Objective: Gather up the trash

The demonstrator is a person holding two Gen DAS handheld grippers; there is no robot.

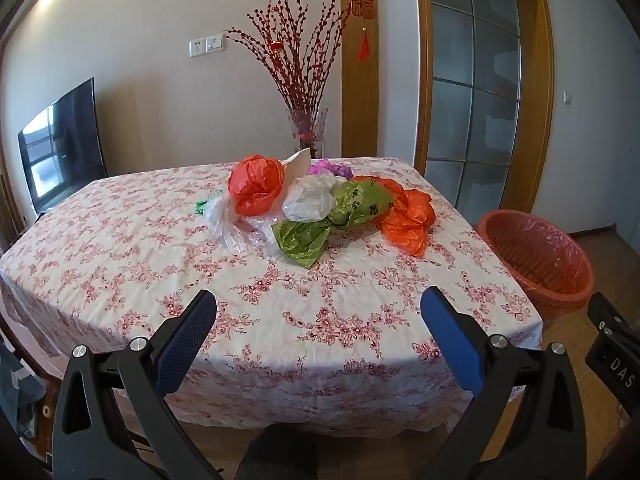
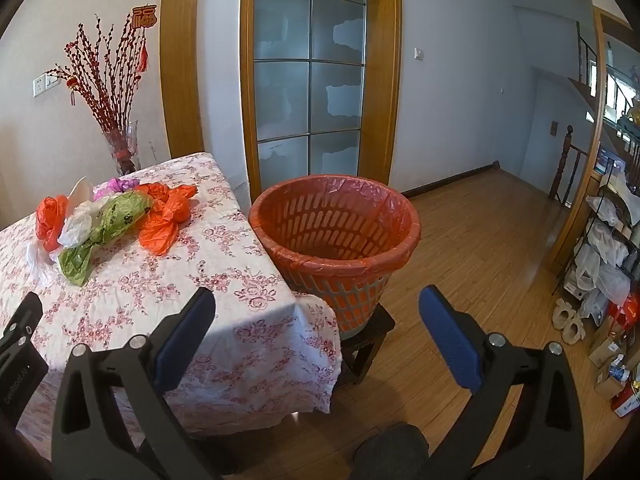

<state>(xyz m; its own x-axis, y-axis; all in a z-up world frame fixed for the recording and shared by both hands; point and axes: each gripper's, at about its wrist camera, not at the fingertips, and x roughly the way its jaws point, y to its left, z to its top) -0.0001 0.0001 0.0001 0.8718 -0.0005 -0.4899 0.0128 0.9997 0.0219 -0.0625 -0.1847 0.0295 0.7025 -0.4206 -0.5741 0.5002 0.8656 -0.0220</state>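
Both grippers wide open, nothing between the jaws. Left gripper [image 1: 318, 312] hovers over the near edge of the table [image 1: 120, 248], floral cloth on it. Trash = pile of crumpled plastic bags mid-table toward the far side: orange bag [image 1: 256, 188], white bag [image 1: 308, 198], green bag [image 1: 340, 216], second orange bag [image 1: 408, 216], bit of purple bag [image 1: 332, 168] behind, clear bag [image 1: 228, 224] at left. Right gripper [image 2: 316, 312] points at the table corner and the orange-lined basket [image 2: 336, 256], which sits on a dark stool [image 2: 368, 344] just beside the table. Vase with red branches [image 1: 308, 132] behind the table, TV [image 1: 64, 144] at left
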